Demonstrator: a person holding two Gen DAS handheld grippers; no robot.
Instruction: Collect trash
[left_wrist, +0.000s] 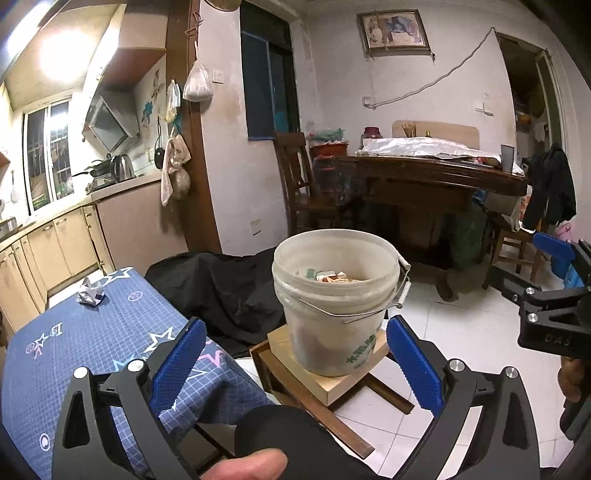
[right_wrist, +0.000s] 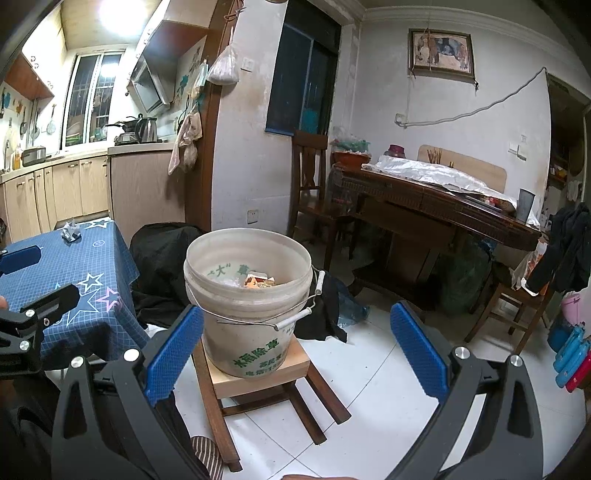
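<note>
Bucket (left_wrist: 337, 295) sits on the stool (left_wrist: 325, 373), scraps inside. Your left tongs (left_wrist: 295, 369) and right tongs (right_wrist: 295, 354) both released, empty, flanking it. Crumpled wrapper (left_wrist: 90, 293) left of bucket, on the blue surface (left_wrist: 74, 354).

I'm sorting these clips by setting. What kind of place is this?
Most likely a lived-in home, an open kitchen and dining room. A kettle stands on the kitchen counter, a wooden dining table has chairs by it, and a framed picture hangs on the wall.
</note>
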